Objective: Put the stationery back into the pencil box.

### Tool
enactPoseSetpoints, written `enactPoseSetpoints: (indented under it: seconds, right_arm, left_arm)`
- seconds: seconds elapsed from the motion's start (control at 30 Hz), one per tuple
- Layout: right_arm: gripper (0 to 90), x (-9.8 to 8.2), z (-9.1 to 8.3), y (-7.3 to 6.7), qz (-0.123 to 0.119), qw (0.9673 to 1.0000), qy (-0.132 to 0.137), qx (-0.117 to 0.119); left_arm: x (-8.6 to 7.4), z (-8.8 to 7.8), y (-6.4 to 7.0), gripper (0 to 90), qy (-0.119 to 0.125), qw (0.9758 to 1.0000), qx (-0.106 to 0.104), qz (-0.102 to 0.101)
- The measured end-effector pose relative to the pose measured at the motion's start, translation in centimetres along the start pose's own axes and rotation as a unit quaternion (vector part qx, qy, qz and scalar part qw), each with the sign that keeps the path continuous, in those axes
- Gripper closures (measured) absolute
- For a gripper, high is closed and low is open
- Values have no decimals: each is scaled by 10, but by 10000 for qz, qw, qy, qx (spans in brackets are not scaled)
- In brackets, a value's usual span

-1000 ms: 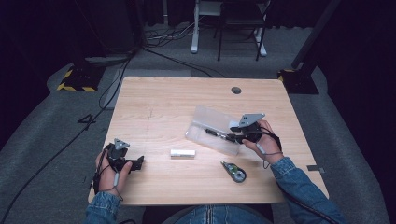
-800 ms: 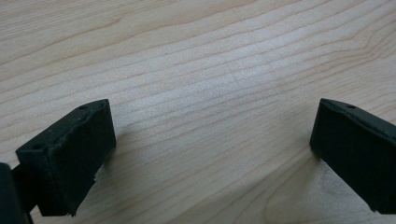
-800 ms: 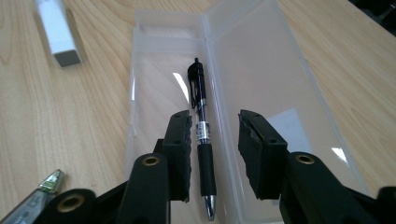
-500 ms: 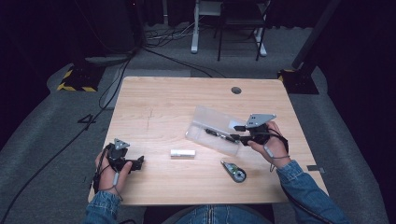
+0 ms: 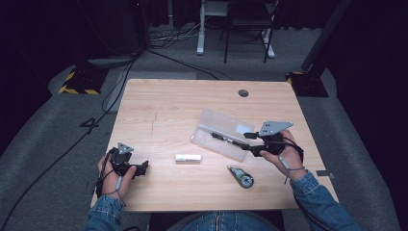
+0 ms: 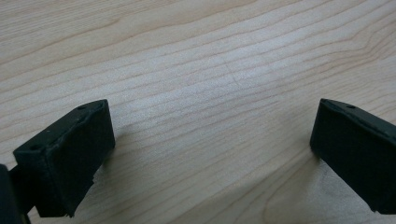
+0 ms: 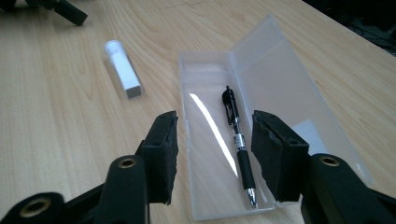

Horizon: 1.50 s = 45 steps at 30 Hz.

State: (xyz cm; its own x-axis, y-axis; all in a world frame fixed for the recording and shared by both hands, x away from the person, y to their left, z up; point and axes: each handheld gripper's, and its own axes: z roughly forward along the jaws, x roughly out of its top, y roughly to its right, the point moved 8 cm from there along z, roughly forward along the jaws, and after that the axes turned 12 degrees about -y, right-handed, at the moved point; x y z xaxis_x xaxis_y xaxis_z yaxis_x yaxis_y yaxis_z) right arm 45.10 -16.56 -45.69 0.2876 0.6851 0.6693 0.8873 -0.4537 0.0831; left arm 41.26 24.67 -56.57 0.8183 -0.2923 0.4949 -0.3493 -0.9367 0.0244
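Item: clear plastic pencil case [image 5: 226,134], lying open on the wooden counter [image 5: 168,106], lid folded back flat, one black pen [image 7: 238,144] resting lengthwise in its tray. Right tongs [image 7: 215,144] stood partly open just above the near end of the case, the pen showing between the jaws but untouched by either pad; these jaws had just been opening. Left tongs [image 6: 210,140] stood wide apart and low over bare wood near the front left corner, holding nothing. Loose on the counter: a white stick-shaped tube [image 5: 188,157] between the two hands, well apart from the case, and a small correction-tape dispenser [image 5: 242,177] near the front edge, just below the right hand. Progress, as judged: pen already placed in the case; tube and dispenser yet to go in, lid yet to be closed. Against the frame a second earlier: the right tongs, then reaching into the case, had drawn back toward the right edge and lifted slightly; case, tube, dispenser and left tongs unchanged.
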Motion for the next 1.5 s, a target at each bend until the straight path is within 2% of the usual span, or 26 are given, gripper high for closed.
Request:
enactPoseSetpoints:
  seconds: [0.23,0.37,0.6,0.73,0.97,1.07,1.1,1.2,1.47,1.5]
  right_arm:
    - [469,0,-11,-16,61,9999,68,118]
    - [442,-2,-12,-21,110,9998,34,167]
    - [388,-12,-15,-33,178,9995,-95,253]
    - [364,-22,-14,-40,243,9988,-274,331]
    - [356,-30,-11,-45,307,9979,-396,411]
    - [352,-36,-6,-48,325,9969,-547,457]
    - [348,-40,-2,-52,307,9958,-702,494]
    - [341,-44,2,-55,295,9948,-811,544]
    - [230,-64,15,-66,413,9866,-1398,729]
    - [230,-64,15,-66,413,9866,-1398,729]
  left_arm:
    - [3,2,2,0,-11,10000,-13,8]
    - [4,2,2,0,-10,10000,-12,34]
    - [4,2,2,0,-3,10000,-15,33]
    - [4,2,2,0,-3,10000,-17,31]
    - [4,2,2,0,-2,10000,-7,32]
    - [4,2,2,0,-1,10000,-8,32]
    - [4,2,2,0,-3,10000,-3,33]
    - [4,2,2,0,-3,10000,-4,33]
    - [4,2,2,0,-2,10000,-9,34]
    - [4,2,2,0,-1,10000,-9,33]
